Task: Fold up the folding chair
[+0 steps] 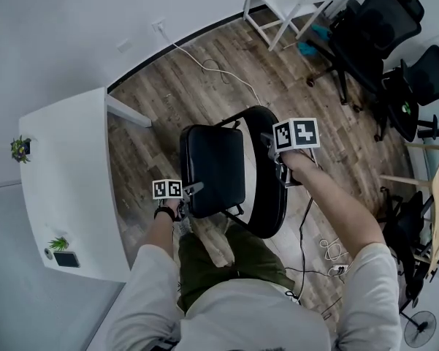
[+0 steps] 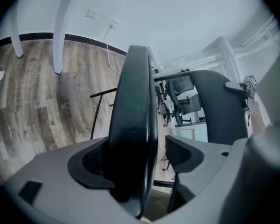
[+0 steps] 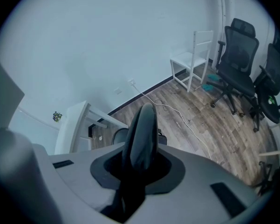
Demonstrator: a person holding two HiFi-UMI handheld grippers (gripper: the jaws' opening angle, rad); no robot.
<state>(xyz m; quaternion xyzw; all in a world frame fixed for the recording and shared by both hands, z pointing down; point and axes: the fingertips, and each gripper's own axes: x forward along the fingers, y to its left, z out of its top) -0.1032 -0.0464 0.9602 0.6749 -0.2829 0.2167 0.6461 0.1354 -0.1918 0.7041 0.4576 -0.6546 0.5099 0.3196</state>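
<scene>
One folding chair [image 1: 230, 170], left gripper [image 1: 190, 190] fingers [image 2: 91, 164] spread around seat [image 2: 133, 125], right gripper [image 1: 272, 151] pinching backrest [image 3: 142, 134]

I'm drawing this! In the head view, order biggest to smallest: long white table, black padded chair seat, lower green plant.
Long white table
Black padded chair seat
Lower green plant, smallest by far

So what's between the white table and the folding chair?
Mostly bare wood floor, in the head view; the table leg juts in farther up, the left gripper beside the folding chair.
</scene>
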